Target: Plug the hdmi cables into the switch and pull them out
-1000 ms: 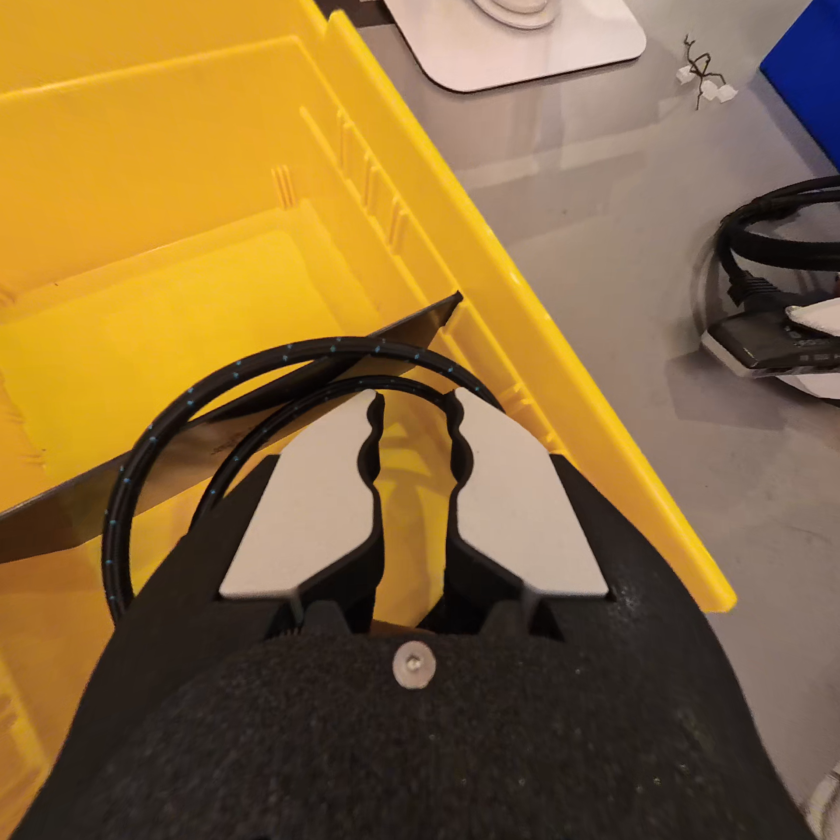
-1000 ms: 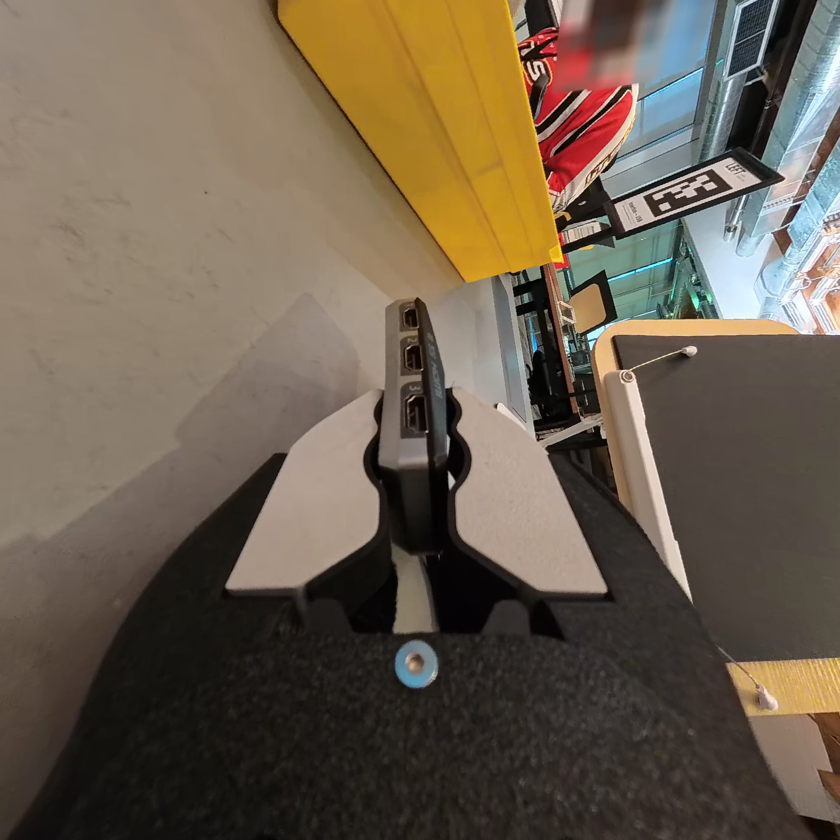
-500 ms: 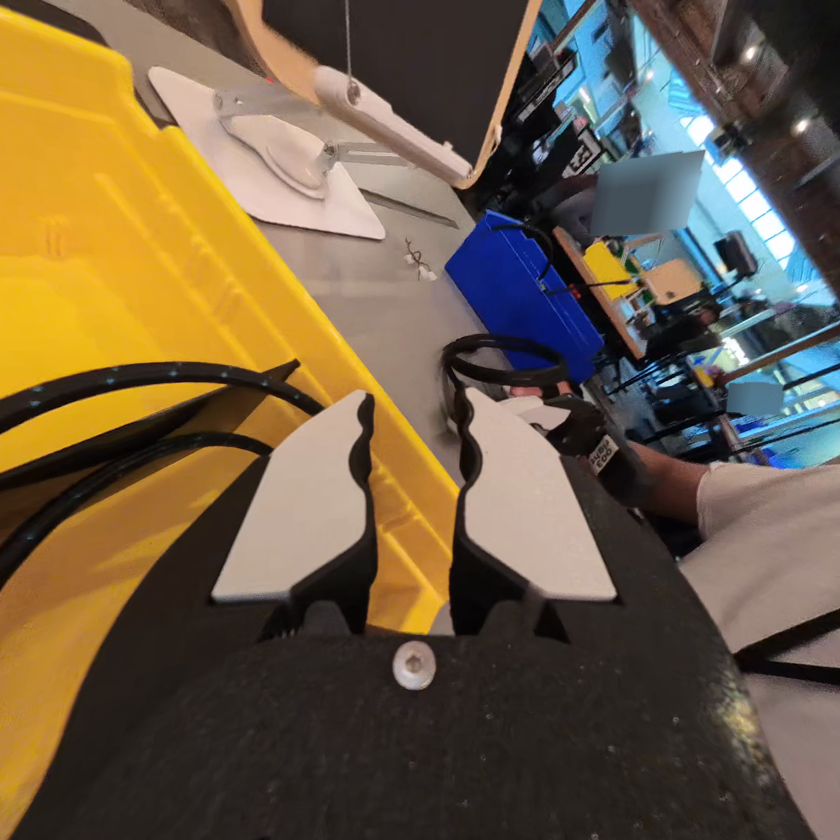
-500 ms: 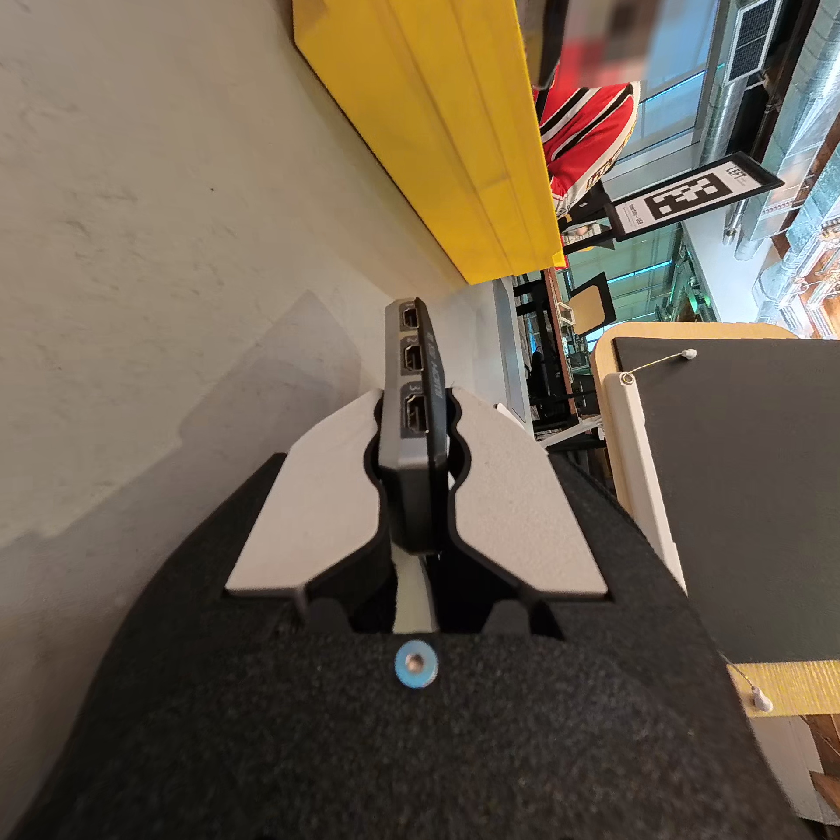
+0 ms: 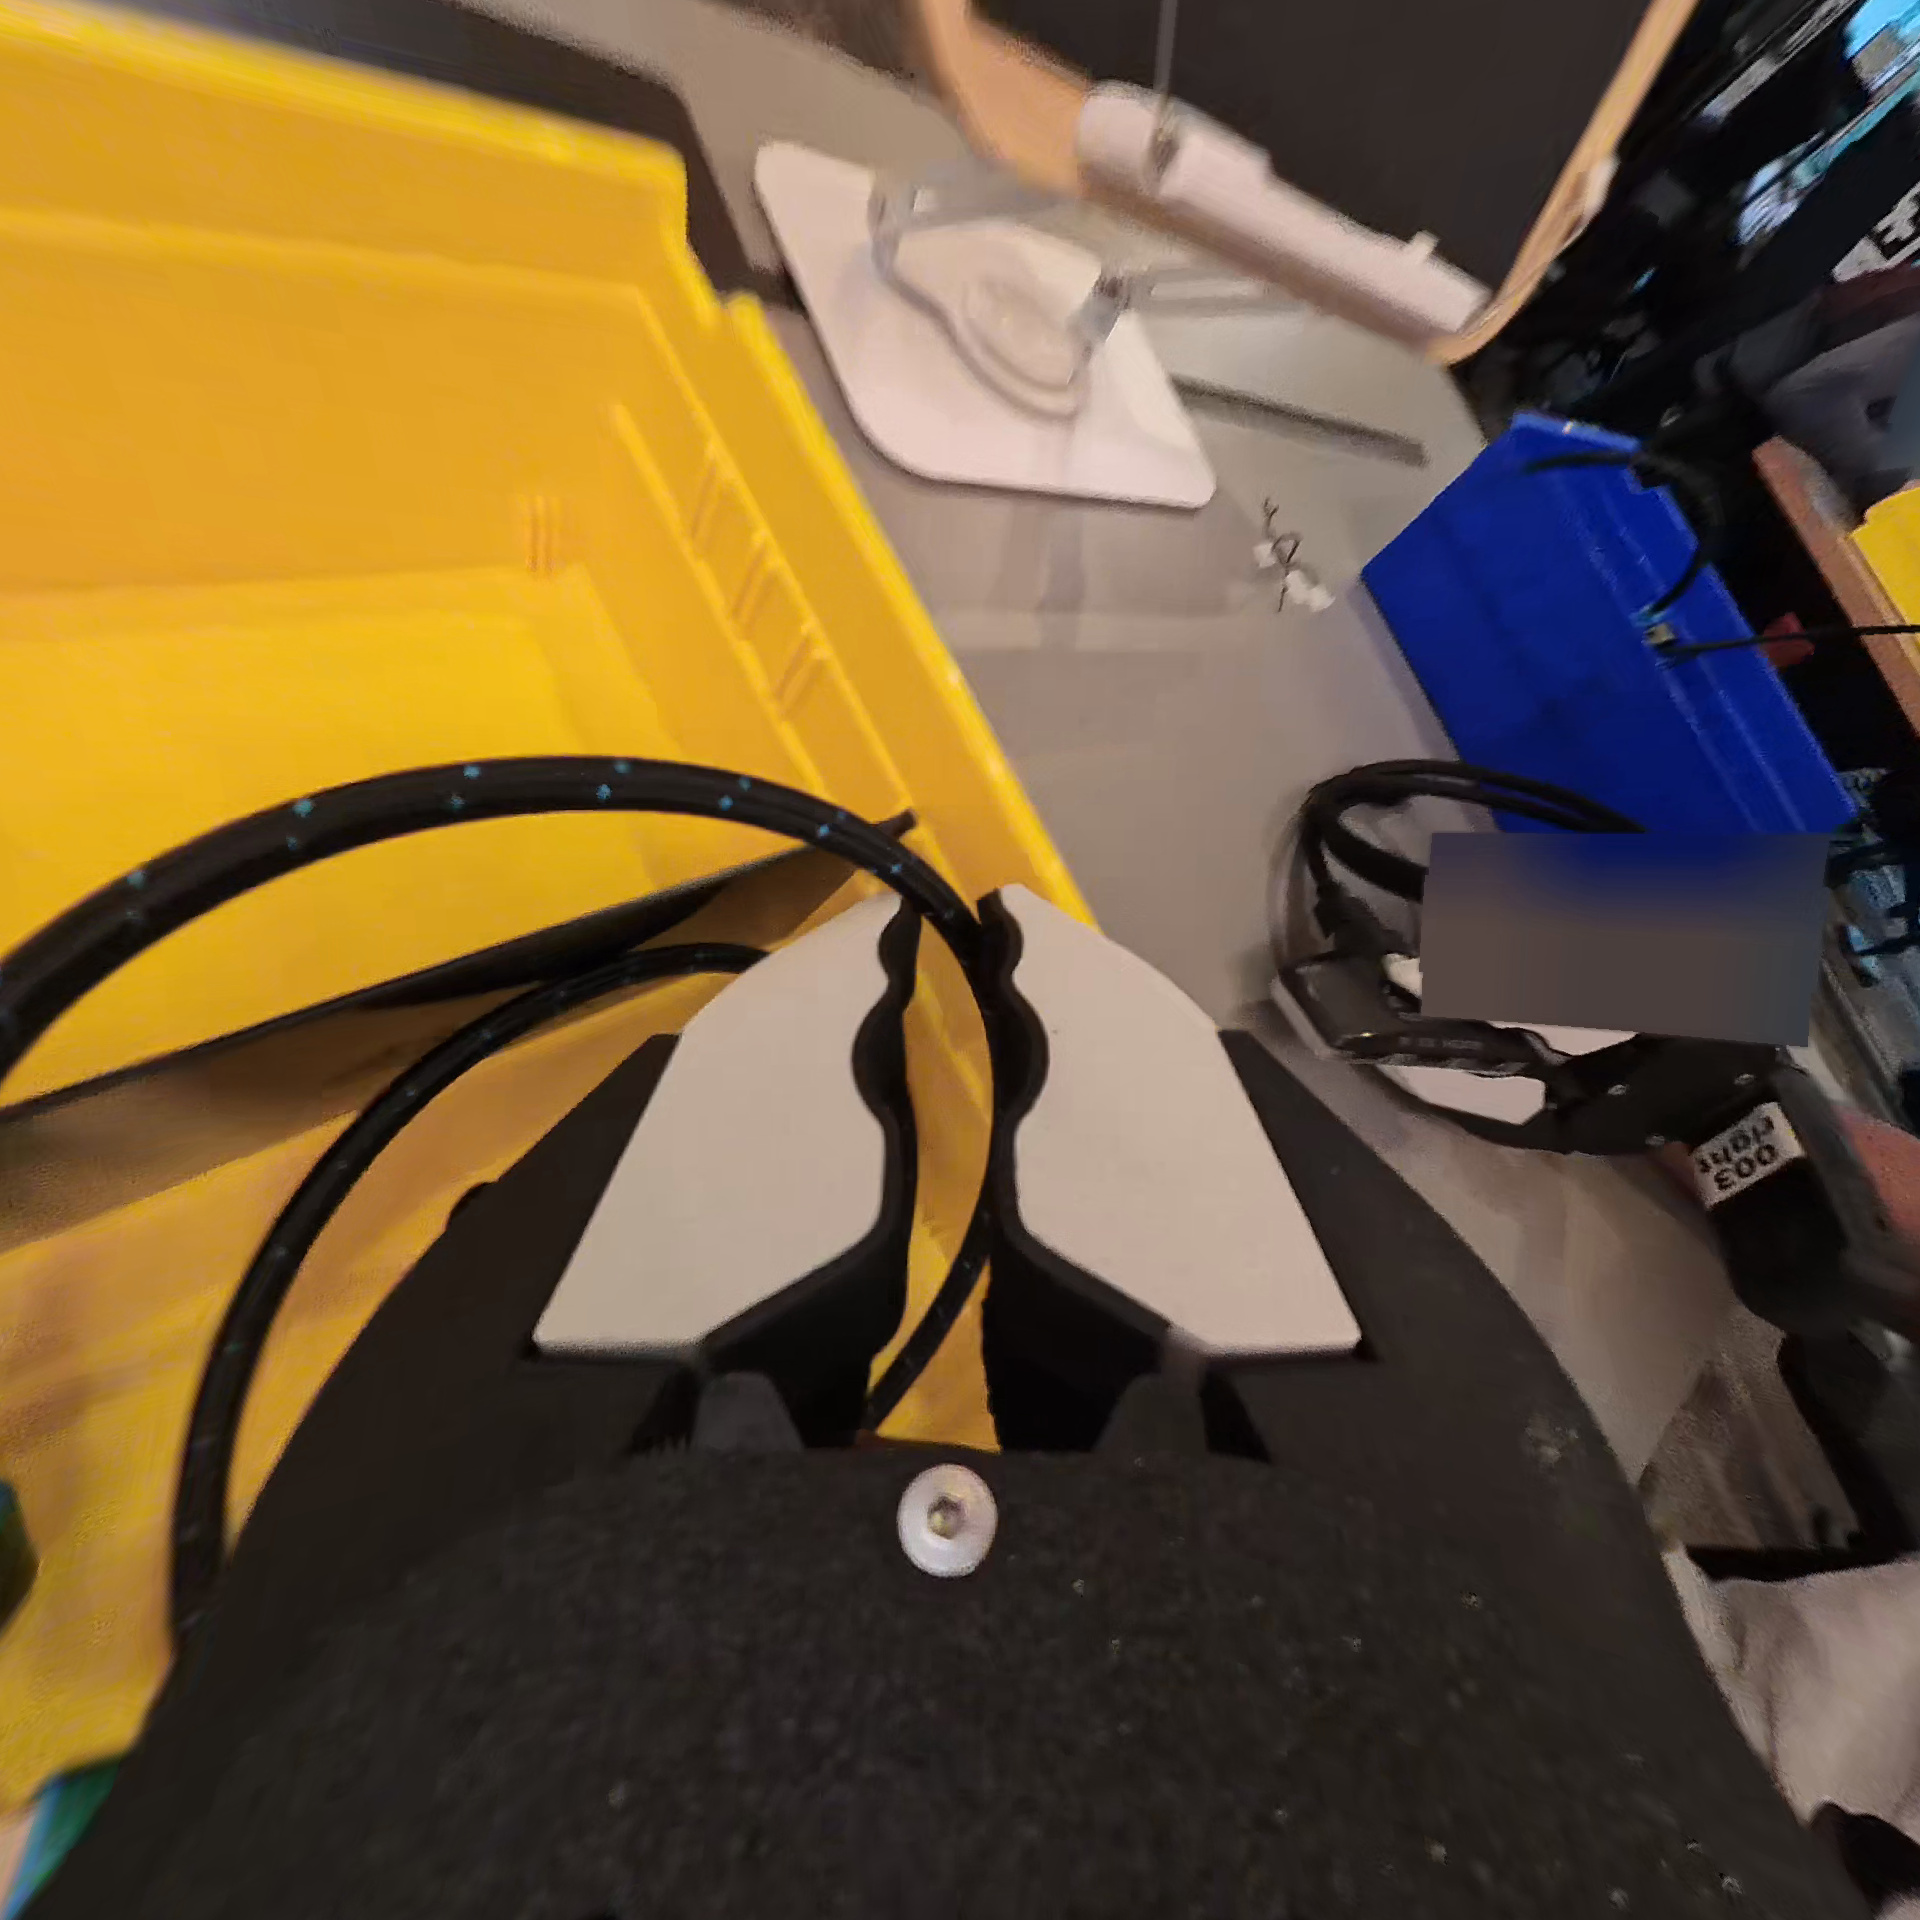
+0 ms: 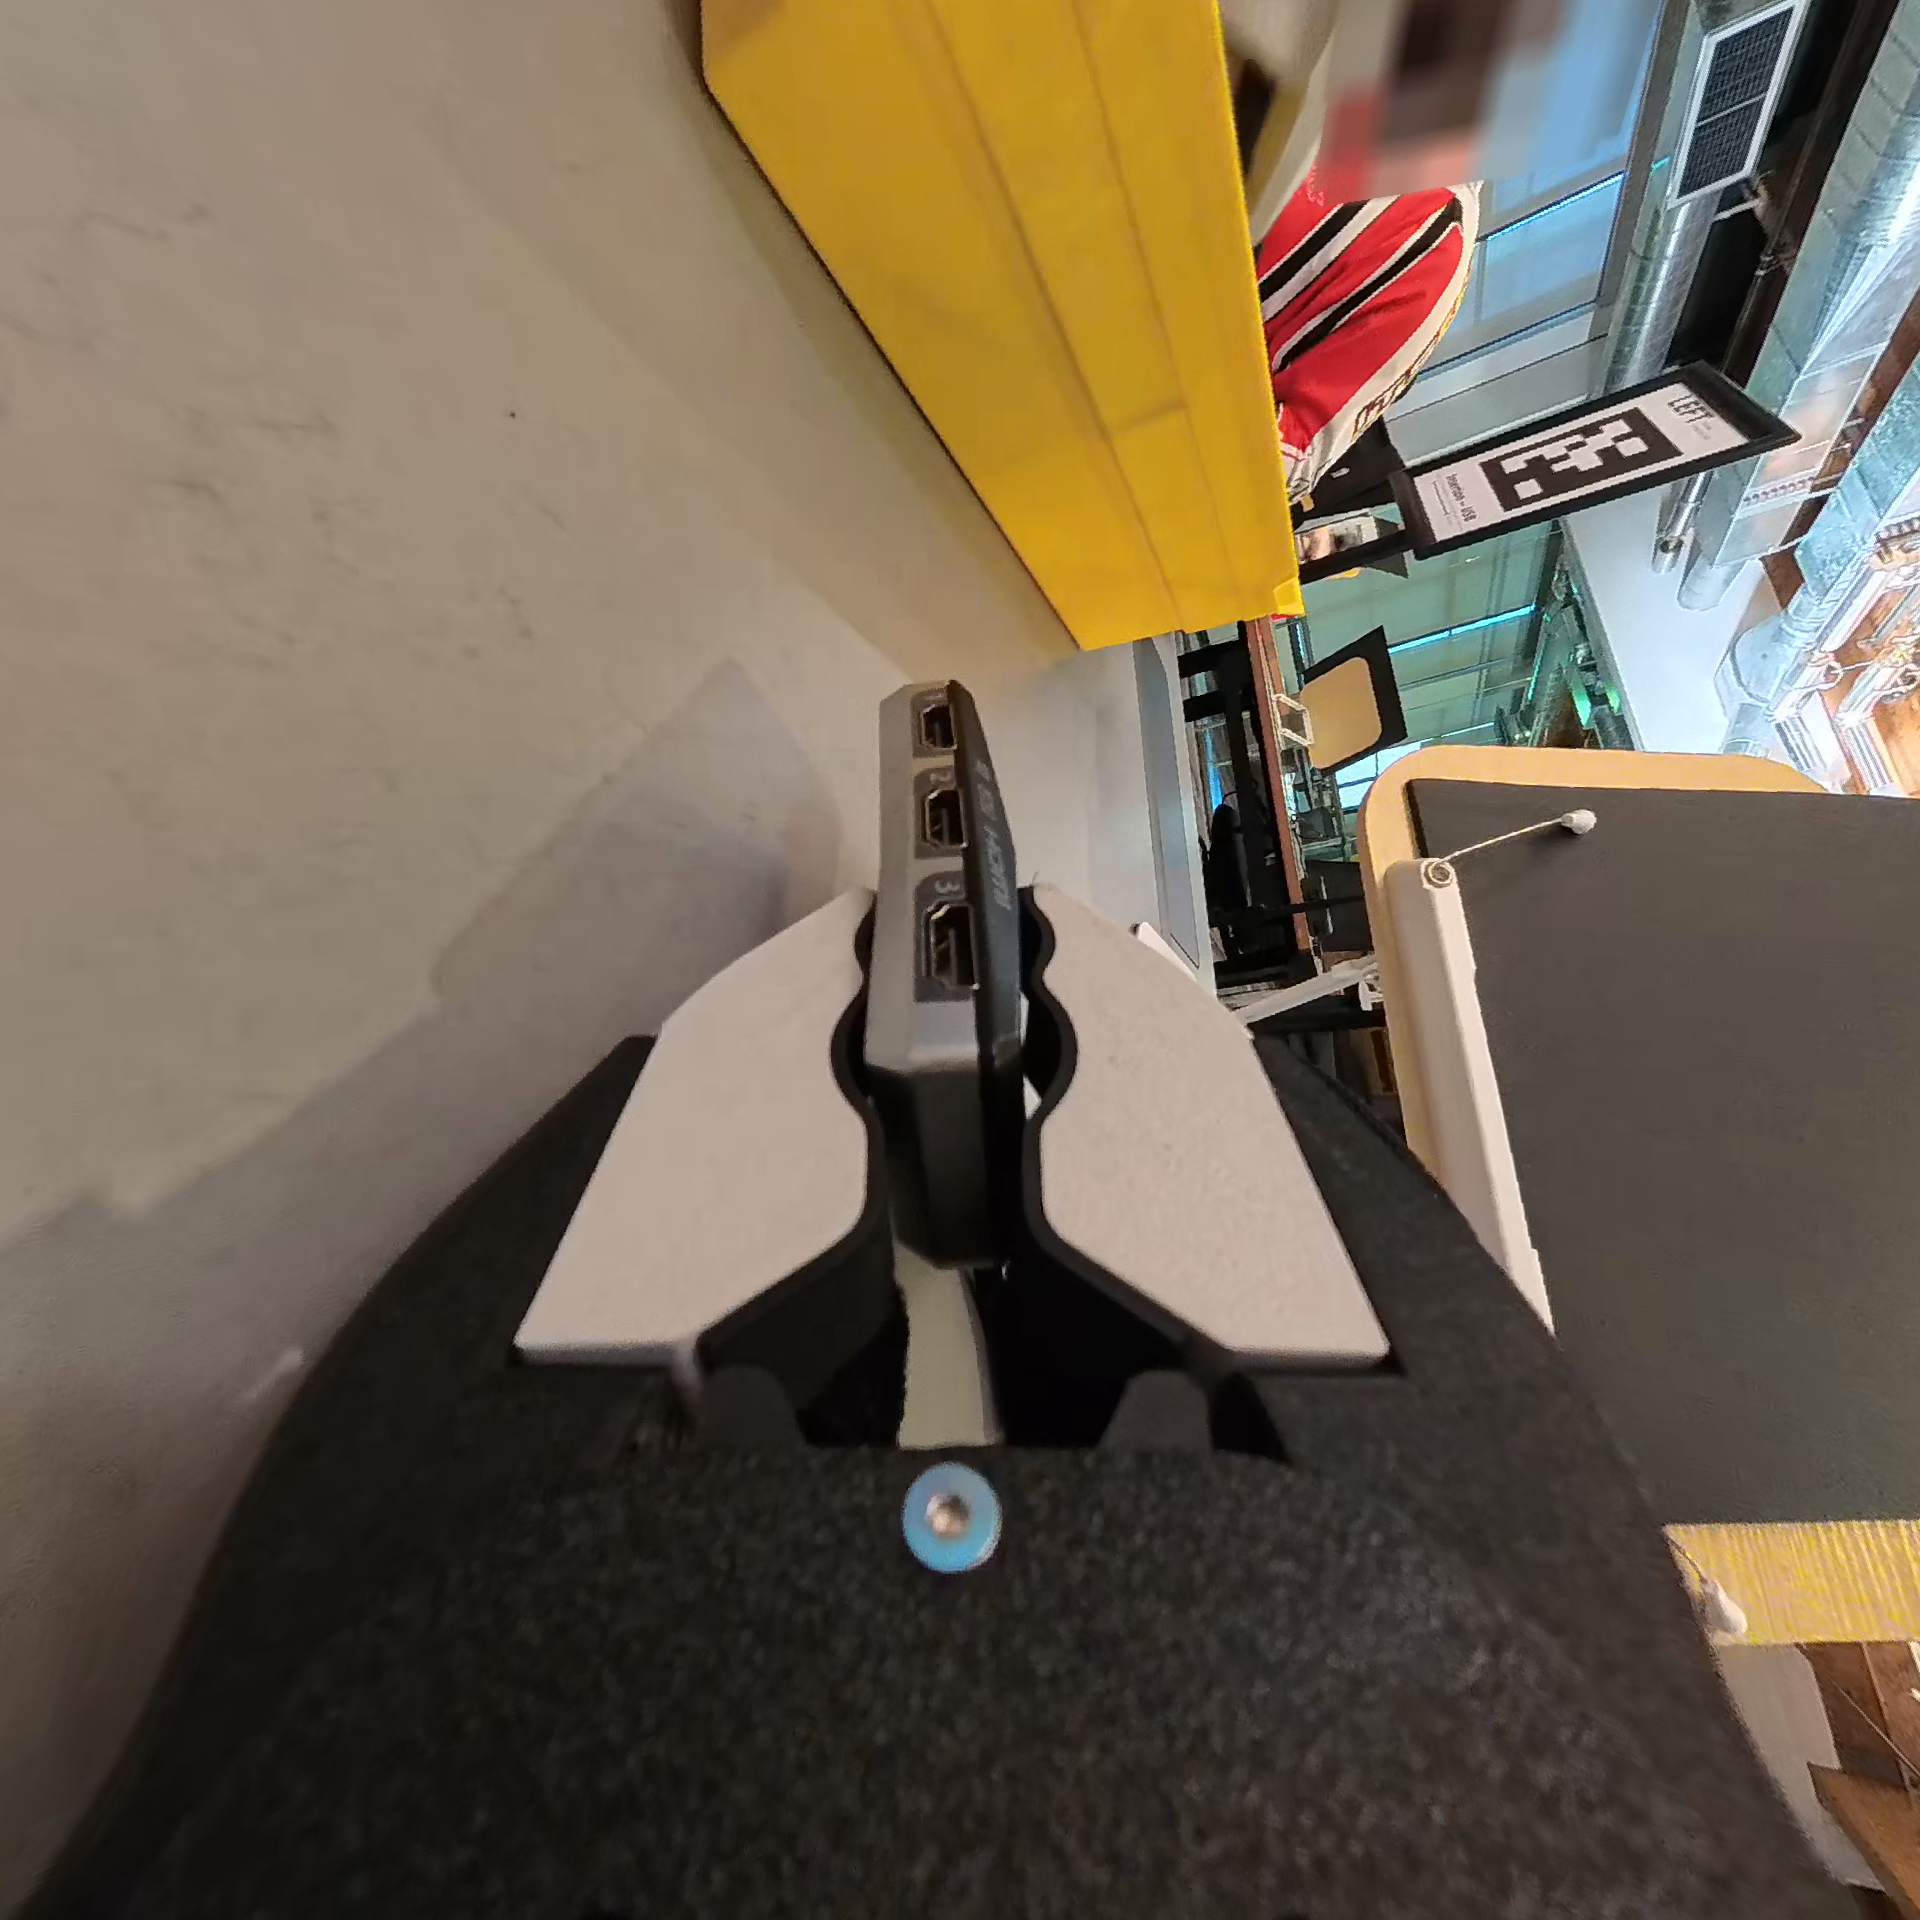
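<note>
A black braided HDMI cable [image 5: 582,779] loops inside the yellow bin [image 5: 416,416]. One strand of it runs lengthwise between the fingers of my left gripper [image 5: 951,914]. The jaws are narrowed around it, with a slit of yellow still showing beside the strand. My right gripper [image 6: 951,899] is shut on the grey HDMI switch [image 6: 940,821] and holds it on edge above the table, its three ports empty and facing away. The switch [image 5: 1382,1039] and right gripper also show at the right of the left wrist view, partly behind a blurred patch.
A coil of black cables [image 5: 1351,821] lies on the grey table by the switch. A blue bin [image 5: 1579,623] stands behind it. A white stand base [image 5: 997,395] sits at the back. The yellow bin's outer wall [image 6: 1039,260] and a black board [image 6: 1662,1039] flank the switch. My hands' fingertips stand some 25 centimeters from each other.
My left gripper has swung back down toward the yellow bin and its jaws have narrowed, with the braided cable now between them. My right gripper still holds the switch, barely moved.
</note>
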Demonstrator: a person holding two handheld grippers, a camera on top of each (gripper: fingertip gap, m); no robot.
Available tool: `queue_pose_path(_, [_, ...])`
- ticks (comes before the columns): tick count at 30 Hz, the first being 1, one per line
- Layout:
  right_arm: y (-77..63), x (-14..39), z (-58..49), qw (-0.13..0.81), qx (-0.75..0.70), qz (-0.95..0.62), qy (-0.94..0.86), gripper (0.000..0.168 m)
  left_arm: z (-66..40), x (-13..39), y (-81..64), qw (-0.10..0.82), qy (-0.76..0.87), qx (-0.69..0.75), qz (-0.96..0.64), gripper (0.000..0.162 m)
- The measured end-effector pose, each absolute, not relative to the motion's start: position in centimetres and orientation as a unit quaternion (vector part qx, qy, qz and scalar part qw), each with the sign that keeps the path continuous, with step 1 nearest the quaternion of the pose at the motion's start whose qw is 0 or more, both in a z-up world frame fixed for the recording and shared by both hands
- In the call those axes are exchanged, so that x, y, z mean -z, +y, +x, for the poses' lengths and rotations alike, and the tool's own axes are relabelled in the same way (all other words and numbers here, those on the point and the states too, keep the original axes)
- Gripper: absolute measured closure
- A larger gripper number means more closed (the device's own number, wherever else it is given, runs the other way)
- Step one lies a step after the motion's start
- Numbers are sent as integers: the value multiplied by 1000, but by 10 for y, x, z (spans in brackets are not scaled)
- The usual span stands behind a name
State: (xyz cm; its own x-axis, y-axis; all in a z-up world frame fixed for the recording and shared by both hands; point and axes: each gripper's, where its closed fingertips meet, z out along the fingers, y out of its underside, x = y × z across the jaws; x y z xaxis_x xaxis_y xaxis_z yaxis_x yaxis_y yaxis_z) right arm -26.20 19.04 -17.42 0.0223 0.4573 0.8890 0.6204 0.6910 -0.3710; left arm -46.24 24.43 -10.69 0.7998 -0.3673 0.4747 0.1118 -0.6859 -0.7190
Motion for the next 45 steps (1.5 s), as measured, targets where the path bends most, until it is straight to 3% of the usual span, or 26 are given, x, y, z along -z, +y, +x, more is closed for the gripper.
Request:
queue_pose_path(1, [191,174,-262,602,68,-387,-695,146,-465,90,240,411,86,305,-855,151])
queue_pose_path(5, [193,168,-260,611,60,-396,-683,146,-447,25,198,460,219,262,-820,154])
queue_pose_path(9, [197,152,-255,635,27,-417,-650,146,-392,21,124,404,448,191,-775,155])
queue_pose_path(12, [204,140,-248,653,1,-438,-618,146,-350,57,60,314,599,155,-720,155])
queue_pose_path(17, [210,119,-235,686,-38,-459,-564,147,-346,154,19,157,723,-26,-672,155])
queue_pose_path(25, [216,118,-230,684,-44,-475,-552,147,-311,213,-35,132,808,-35,-573,156])
queue_pose_path(36, [215,121,-232,678,-40,-474,-561,147,-297,206,-29,174,754,-6,-633,154])
queue_pose_path(37, [215,122,-232,677,-40,-474,-562,147,-294,202,-29,182,736,18,-652,144])
queue_pose_path(42, [215,122,-232,676,-41,-473,-563,147,-286,160,9,282,554,181,-762,130])
queue_pose_path(45, [214,123,-233,675,-41,-473,-565,147,-307,154,64,354,426,160,-817,125])
